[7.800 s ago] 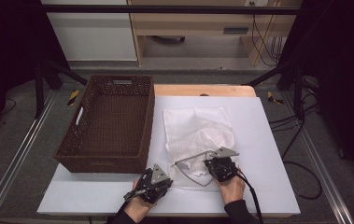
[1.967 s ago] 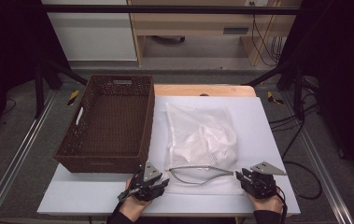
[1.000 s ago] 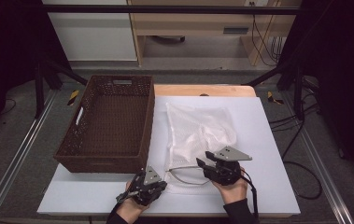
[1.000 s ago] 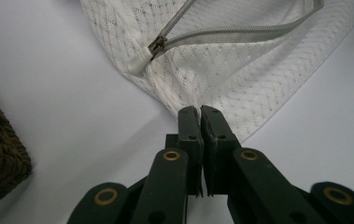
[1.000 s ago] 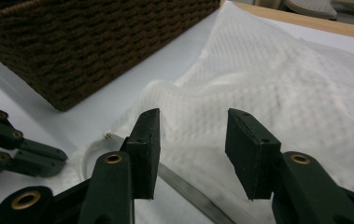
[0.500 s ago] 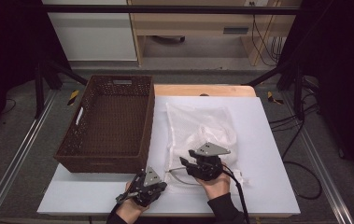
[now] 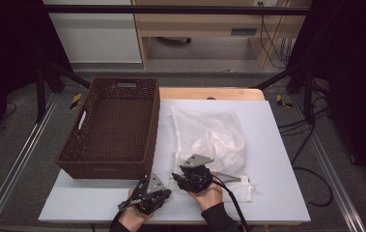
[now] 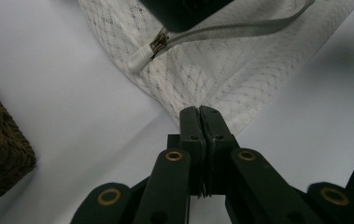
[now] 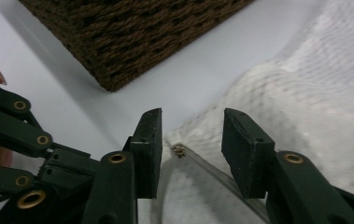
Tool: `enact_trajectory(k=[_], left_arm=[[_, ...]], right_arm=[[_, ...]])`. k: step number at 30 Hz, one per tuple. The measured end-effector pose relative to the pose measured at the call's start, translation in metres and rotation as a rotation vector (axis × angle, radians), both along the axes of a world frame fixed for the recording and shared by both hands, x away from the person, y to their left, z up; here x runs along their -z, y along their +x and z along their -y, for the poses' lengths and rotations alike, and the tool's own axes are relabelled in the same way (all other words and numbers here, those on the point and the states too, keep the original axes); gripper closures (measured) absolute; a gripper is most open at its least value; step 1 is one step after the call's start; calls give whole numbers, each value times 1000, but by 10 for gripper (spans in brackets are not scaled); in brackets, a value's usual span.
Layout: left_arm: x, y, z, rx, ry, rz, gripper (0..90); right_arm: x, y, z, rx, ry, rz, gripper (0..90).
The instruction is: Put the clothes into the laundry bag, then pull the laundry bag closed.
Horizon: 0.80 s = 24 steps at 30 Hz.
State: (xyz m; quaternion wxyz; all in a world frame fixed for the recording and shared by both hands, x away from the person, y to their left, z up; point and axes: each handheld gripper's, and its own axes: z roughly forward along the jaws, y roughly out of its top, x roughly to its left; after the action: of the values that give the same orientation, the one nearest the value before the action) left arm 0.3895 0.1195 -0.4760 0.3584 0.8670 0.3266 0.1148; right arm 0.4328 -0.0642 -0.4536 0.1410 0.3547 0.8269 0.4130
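A white mesh laundry bag (image 7: 209, 135) lies flat on the white table, its near edge by both hands. My left gripper (image 7: 166, 190) is shut on the bag's near-left corner (image 8: 184, 93); the grey zipper tape and its white pull tab (image 8: 141, 59) run just beyond the jaws. My right gripper (image 7: 175, 177) sits right beside it, pointing left over the same corner. Its jaws (image 9: 191, 122) stand apart and have just been closing, with the small metal zipper slider (image 9: 179, 150) lying between them, untouched by the pads.
A brown wicker basket (image 7: 109, 169) stands to the left of the bag, its corner (image 9: 118, 56) close to my right gripper's tips. Bare white table (image 7: 277, 159) stretches to the right. A cable trails from my right gripper toward the near edge.
My right gripper has slid left along the bag's near edge and now sits next to the left one. The left gripper has stayed put, shut on the corner.
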Motion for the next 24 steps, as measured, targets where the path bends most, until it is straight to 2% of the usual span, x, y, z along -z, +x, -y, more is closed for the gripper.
enact_trajectory(k=[6, 10, 12, 20, 24], left_arm=[[1, 0, 0, -2, -3, -1, 872], [1, 0, 0, -1, -3, 0, 871], [1, 0, 0, 1, -3, -1, 870], [1, 1, -1, 1, -10, -1, 870], [1, 1, -1, 0, -2, 4, 869]], right_arm=[[4, -1, -16, -15, -38, -17, 667], [10, 3, -25, -7, -80, -30, 678], [14, 4, -27, -1, -102, -31, 677], [22, 9, -30, 14, -136, -47, 665], [23, 9, -31, 29, -152, -33, 729]])
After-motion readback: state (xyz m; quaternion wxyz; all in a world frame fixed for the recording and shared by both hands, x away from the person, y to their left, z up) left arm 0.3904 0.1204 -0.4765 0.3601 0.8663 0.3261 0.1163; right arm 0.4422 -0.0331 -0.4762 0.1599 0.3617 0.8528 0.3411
